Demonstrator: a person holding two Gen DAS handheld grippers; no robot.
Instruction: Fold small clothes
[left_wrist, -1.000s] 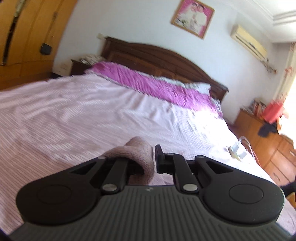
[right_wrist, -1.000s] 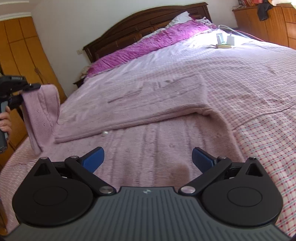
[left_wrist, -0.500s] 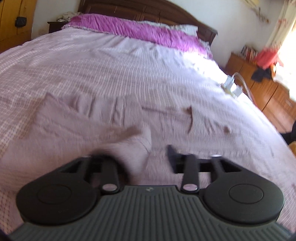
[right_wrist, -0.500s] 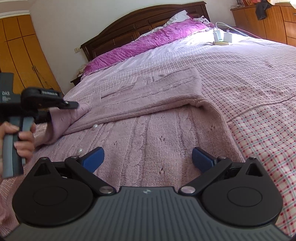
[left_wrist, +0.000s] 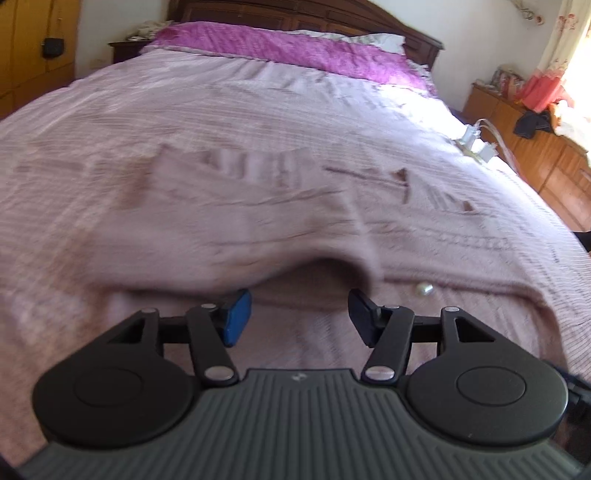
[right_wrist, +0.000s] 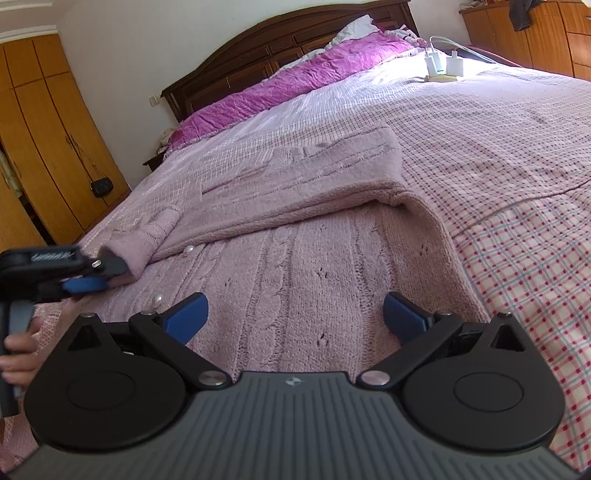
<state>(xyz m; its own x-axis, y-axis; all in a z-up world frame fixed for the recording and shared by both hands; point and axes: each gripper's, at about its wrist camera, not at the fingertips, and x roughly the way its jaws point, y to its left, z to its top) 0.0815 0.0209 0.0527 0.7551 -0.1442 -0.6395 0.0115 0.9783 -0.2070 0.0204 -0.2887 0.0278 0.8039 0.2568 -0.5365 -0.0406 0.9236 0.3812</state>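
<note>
A pink cable-knit cardigan (right_wrist: 295, 258) with pearl buttons (right_wrist: 189, 250) lies flat on the bed. One sleeve is folded across its body, and the cuff (right_wrist: 136, 254) rests near the left edge. My left gripper (left_wrist: 300, 314) is open, low over the knit, with the sleeve cuff (left_wrist: 314, 243) lying free just ahead of its blue pads. In the right wrist view the left gripper (right_wrist: 96, 275) sits at the cuff's end, held by a hand (right_wrist: 18, 354). My right gripper (right_wrist: 295, 314) hovers wide open over the cardigan's near hem, holding nothing.
The checked pink bedspread (right_wrist: 517, 166) covers a wide bed. A magenta quilt (right_wrist: 295, 85) lies at the dark wooden headboard (right_wrist: 280, 40). White chargers with cables (right_wrist: 441, 66) sit far right on the bed. Wooden wardrobe (right_wrist: 44, 129) at left, dresser (left_wrist: 535, 147) at right.
My left gripper carried the sleeve down from the air, laid it across the cardigan and opened, letting the cuff go. The right gripper stayed open over the hem.
</note>
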